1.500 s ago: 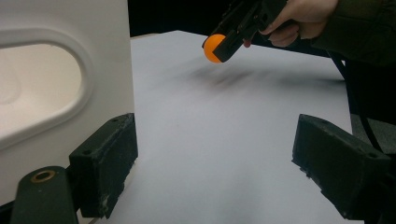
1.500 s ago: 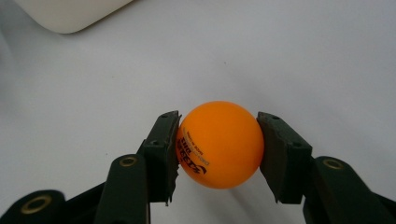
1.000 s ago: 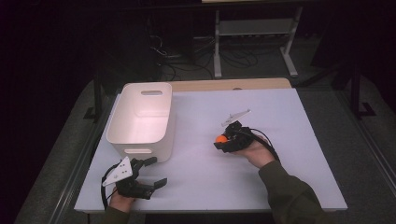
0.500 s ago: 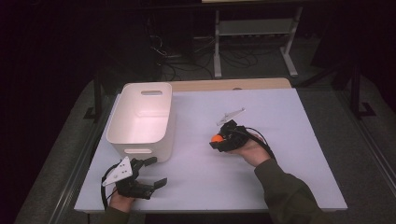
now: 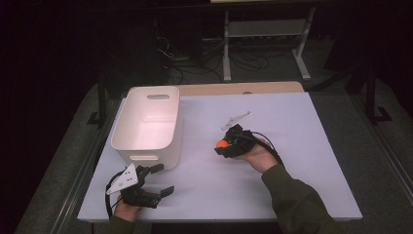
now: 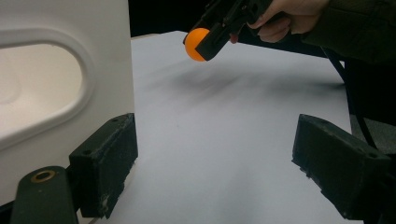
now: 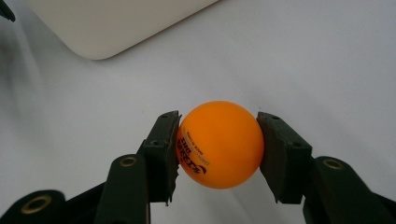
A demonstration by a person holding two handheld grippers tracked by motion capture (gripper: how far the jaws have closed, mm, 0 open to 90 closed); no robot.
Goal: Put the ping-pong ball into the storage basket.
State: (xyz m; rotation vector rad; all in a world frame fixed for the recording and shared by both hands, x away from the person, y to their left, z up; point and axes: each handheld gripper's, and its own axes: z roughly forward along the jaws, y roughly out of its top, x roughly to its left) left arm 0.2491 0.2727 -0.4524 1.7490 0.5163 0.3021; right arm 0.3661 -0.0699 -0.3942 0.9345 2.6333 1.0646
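The right tongs [image 7: 217, 154] pinch an orange ball [image 7: 219, 143] between both pads, holding it just above the white counter [image 5: 302, 146], to the right of a white bin [image 5: 148, 122]. The left tongs [image 6: 215, 172] rest near the counter's front left corner, spread wide with nothing between them, one jaw beside the bin's end wall.

Small dark print on the orange ball [image 7: 219, 144], too small to read
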